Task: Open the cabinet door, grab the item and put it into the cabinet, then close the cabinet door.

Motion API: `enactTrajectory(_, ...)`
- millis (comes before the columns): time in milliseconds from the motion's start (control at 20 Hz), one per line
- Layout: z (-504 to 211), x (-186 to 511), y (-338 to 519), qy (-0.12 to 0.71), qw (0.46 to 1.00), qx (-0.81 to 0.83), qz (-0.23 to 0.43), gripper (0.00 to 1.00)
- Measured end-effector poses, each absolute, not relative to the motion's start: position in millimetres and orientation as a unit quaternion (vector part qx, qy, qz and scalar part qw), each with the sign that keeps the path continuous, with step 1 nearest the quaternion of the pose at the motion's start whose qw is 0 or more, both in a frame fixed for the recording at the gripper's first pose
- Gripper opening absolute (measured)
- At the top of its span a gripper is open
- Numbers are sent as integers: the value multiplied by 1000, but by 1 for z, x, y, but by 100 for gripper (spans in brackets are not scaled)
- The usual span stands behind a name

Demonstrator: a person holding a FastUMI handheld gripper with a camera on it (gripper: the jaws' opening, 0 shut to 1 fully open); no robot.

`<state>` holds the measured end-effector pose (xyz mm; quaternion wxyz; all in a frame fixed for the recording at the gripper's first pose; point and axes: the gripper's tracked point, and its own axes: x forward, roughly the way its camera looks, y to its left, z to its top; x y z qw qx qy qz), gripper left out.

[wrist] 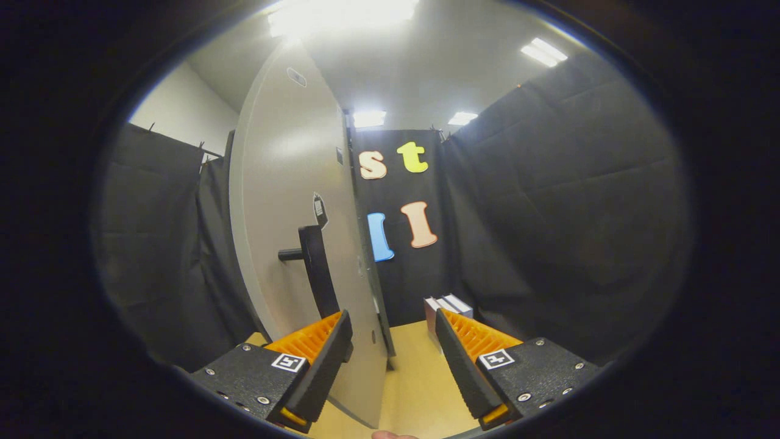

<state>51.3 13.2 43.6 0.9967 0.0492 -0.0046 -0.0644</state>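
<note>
The pale grey cabinet door (pixel 286 183) stands tall just ahead, turned nearly edge-on to me. Its black bar handle (pixel 318 268) sticks out on the left face, just above and beyond my left finger (pixel 317 360). My gripper (pixel 393 356) is open, and the door's lower free edge reaches into the gap close to the left finger, with neither finger pressing on it. A small pale box-like item (pixel 450 303) stands on the tan tabletop (pixel 414 366), just beyond the tip of my right finger (pixel 469 360). Whether anything lies behind the door is hidden.
Black cloth walls close in on the left, back and right. The tan tabletop runs forward between the door's edge and the right wall. A fingertip of a person (pixel 393 435) peeks in below the gripper.
</note>
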Motion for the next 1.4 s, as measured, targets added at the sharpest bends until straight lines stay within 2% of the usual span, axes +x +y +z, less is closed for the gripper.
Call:
enactTrajectory(700, 23, 127, 163, 19, 994, 49, 100, 88)
enactTrajectory(1000, 7, 170, 201, 42, 992, 49, 113, 89)
enactTrajectory(1400, 11, 198, 205, 34, 996, 24, 76, 89)
